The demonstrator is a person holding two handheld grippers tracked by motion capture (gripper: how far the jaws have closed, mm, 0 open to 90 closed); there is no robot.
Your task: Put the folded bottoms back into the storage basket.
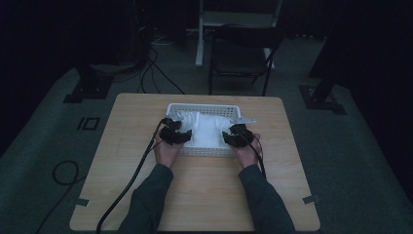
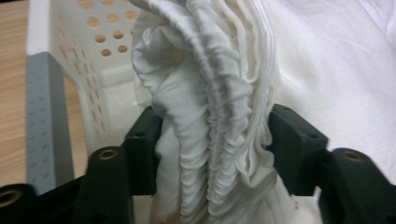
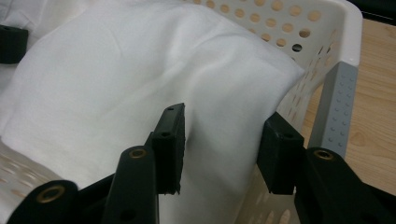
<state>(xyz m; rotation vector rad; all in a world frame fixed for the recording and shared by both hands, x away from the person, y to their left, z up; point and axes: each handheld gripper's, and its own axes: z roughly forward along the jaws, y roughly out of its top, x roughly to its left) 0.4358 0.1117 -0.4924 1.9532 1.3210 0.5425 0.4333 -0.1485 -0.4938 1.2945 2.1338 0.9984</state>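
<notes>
While bunched — cloth [image 2: 210, 116] between jaws

A dim recording lab: a lone wooden table [image 1: 195, 195] on grey carpet, dark curtains all round, black stand bases [image 1: 87, 87] at ten and two o'clock, loose cables [image 1: 156, 68] and a folding chair [image 1: 241, 56] at twelve.

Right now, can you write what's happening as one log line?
left gripper: bunched cloth between jaws | right gripper: open astride cloth fold at basket end | cloth in basket | table: basket on it
</notes>
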